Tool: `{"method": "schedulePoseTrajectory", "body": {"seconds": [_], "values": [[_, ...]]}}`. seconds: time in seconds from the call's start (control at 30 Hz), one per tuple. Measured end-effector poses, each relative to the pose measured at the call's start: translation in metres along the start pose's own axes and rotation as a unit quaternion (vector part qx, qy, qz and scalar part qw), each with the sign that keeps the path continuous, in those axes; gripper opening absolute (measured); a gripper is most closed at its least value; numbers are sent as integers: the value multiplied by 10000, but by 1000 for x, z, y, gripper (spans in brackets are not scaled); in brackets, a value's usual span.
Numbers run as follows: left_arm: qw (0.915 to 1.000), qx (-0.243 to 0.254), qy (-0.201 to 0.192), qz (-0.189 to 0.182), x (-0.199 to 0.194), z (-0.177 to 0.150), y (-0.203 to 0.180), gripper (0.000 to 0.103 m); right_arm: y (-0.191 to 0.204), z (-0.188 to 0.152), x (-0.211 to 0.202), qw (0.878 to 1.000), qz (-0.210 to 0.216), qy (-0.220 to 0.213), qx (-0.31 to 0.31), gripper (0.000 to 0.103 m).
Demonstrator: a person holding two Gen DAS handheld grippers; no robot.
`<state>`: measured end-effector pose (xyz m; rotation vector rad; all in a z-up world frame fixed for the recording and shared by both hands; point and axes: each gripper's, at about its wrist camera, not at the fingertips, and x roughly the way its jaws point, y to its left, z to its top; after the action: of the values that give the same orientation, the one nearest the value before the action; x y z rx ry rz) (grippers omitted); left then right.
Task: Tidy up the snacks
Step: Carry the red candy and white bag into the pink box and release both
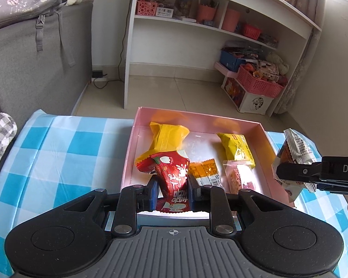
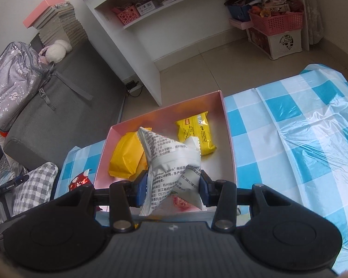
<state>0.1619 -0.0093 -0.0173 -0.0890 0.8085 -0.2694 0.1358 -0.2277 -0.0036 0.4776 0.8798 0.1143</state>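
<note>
The pink box (image 1: 265, 136) sits on the blue and white checked cloth (image 1: 58, 139), and everything here is told from that box. The left gripper (image 1: 172, 188) is at the near edge of the box, with its jaws almost shut, squeezing a red snack packet (image 1: 174, 173) by its middle. The right gripper (image 2: 172, 188) is also at the near edge of the box, and its jaws are partly closed around a white snack packet (image 2: 174, 162), pinching it across its puffy middle. Inside the box lie an orange-yellow packet (image 1: 165, 139) at the far left, a yellow packet (image 1: 237, 148) at the far right, a small orange and white packet (image 1: 206, 173) and a little clear packet (image 1: 240, 176) near the front. These packets look light and soft, like little pillows with air inside. The wrappers look shiny and slippery, and they crinkle when pressed. The food inside could crumble, so I think a gentle squeeze is best. The middle looks like a good place to hold, because the thin sealed ends may slide out of the jaws.
</note>
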Motion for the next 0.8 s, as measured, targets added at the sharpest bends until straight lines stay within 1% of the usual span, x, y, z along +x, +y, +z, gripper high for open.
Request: {"method": "schedulePoseTrajectory", "body": {"seconds": [0.13,0.27,0.33,0.43,0.5,0.57,0.6,0.63,0.67,0.7,0.73,0.77,0.8], "values": [[9999,121,61,108,13,-3,-3,23,-5,1,10,9999,98,19,33,40],[9998,65,79,145,23,-5,-2,23,-4,-2,17,9999,144,53,-43,41],[9998,49,76,167,26,-6,-1,23,-3,-5,21,9999,45,115,-55,41],[9997,-16,92,210,28,-6,1,23,-3,-7,26,9995,-226,168,-131,41],[9996,-98,114,235,31,-7,3,25,-4,-9,28,9993,-266,213,-121,42],[9996,-89,104,256,31,-7,3,26,-4,-9,28,9992,-299,231,-114,46],[9995,-83,101,270,30,-6,3,26,-4,-9,27,9993,-313,198,-106,49],[9996,-85,95,262,30,-6,3,26,-4,-8,25,9993,-313,168,-91,50],[9996,-88,91,246,29,-6,4,29,-4,-8,23,9995,-288,143,-74,50],[9996,-86,86,245,29,-6,4,36,-5,-7,21,9996,-259,117,-53,52],[9996,-82,81,257,29,-6,3,40,-5,-7,19,9997,-237,89,-35,54],[9996,-73,75,280,28,-6,3,47,-5,-6,18,9997,-233,70,-34,55],[9995,-56,73,298,28,-6,2,49,-5,-6,17,9997,-241,57,-44,58]]}}
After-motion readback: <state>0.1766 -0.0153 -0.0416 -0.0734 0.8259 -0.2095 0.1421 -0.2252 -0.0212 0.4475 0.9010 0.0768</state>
